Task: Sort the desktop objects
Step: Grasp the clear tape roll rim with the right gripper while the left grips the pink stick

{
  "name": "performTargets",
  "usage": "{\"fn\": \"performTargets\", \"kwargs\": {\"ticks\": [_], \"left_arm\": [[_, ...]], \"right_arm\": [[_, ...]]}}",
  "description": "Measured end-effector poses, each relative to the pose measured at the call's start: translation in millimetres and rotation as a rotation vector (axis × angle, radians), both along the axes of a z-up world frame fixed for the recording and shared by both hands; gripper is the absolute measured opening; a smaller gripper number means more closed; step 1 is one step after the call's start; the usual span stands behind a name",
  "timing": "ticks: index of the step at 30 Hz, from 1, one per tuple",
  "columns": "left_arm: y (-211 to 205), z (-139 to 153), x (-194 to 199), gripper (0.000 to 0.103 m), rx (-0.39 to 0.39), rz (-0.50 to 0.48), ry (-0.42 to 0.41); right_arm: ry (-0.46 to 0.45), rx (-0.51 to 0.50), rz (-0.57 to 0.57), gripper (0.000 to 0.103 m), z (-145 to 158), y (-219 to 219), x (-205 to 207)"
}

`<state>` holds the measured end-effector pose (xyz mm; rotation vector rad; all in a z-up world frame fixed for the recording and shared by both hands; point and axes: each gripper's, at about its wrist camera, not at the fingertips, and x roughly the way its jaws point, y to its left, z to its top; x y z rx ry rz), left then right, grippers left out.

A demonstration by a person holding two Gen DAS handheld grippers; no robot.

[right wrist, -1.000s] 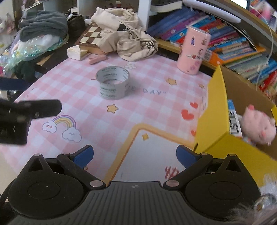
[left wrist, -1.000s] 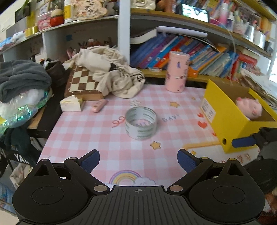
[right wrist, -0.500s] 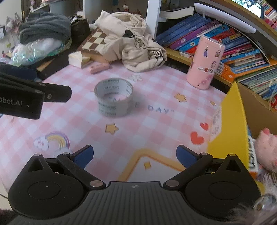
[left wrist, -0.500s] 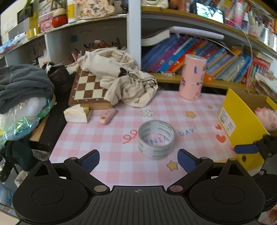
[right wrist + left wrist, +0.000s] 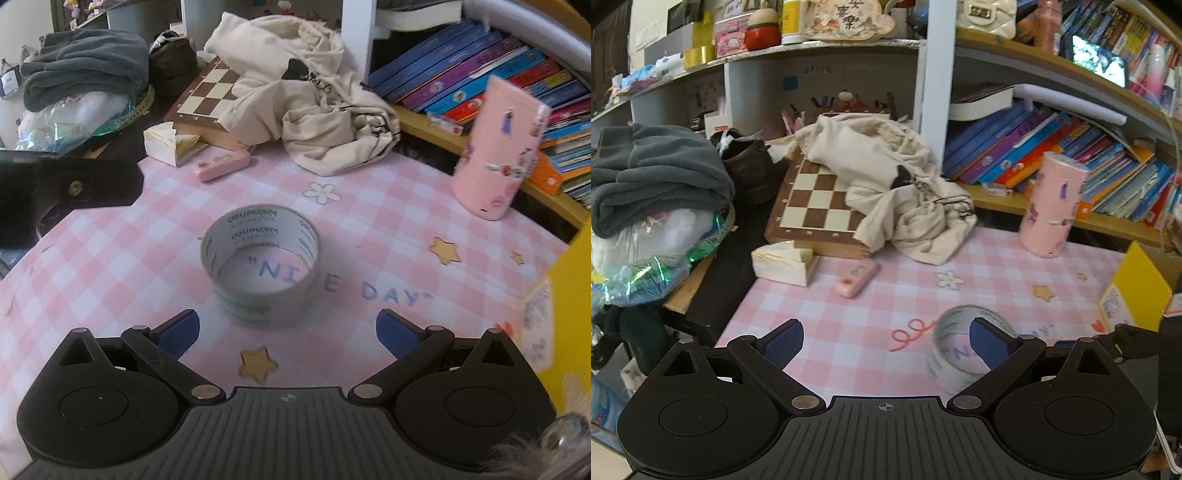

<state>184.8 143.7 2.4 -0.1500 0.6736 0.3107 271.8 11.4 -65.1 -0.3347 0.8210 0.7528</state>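
Surface (image 5: 110, 258) covered by pink checked mat. Cream cloth (image 5: 314, 96) heaped on chessboard (image 5: 210, 92) at back. Yellow box (image 5: 569, 295) seen at right edge. Pink tumbler (image 5: 498, 147) stood near bookshelf. Tape roll (image 5: 260, 266) laid flat mid-surface, just ahead of right gripper (image 5: 286, 332), untouched. Pink case (image 5: 221, 166) laid beside white box (image 5: 170, 144). Right gripper jaws spread wide, nothing held. Left gripper (image 5: 886, 339) jaws likewise apart, empty, tape by its right finger.

Soft, even daylight lit both views, brightest toward the upper right of the left gripper (image 5: 885, 338). The shelves bowed strongly at the fisheye edges. Ahead of the right gripper (image 5: 284, 326), the tape roll (image 5: 260, 260) was slightly motion-blurred; the yellow box (image 5: 569, 295) at its right smeared.
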Motion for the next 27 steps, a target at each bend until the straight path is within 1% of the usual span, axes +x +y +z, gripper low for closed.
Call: {"fn": "performTargets", "kwargs": {"ticks": [7, 11, 14, 16, 18, 21, 27], "left_arm": [[11.9, -5.5, 14.3, 0.098, 0.010, 0.033, 0.048], [13.7, -7.6, 20.3, 0.098, 0.014, 0.024, 0.061], [13.5, -9.5, 24.4, 0.098, 0.019, 0.017, 0.064], [13.7, -10.6, 27.6, 0.098, 0.014, 0.023, 0.063], [13.5, -11.1, 30.7, 0.098, 0.010, 0.021, 0.062], [12.4, -12.3, 34.7, 0.098, 0.016, 0.009, 0.062], [9.7, -15.8, 43.6, 0.098, 0.016, -0.021, 0.064]], "right_arm": [[0.009, 0.000, 0.029, 0.103, -11.9, 22.0, 16.6], [0.024, 0.004, 0.040, 0.103, -17.5, 31.5, 26.6], [0.000, 0.007, 0.049, 0.100, -19.7, 37.5, 28.5], [-0.028, -0.013, 0.055, 0.100, -22.9, 41.5, 28.7], [-0.025, -0.013, 0.055, 0.097, -25.6, 42.1, 31.0], [-0.005, 0.008, 0.042, 0.082, -27.8, 39.8, 35.1], [0.011, 0.015, 0.006, 0.082, -25.9, 30.0, 39.3]]}}
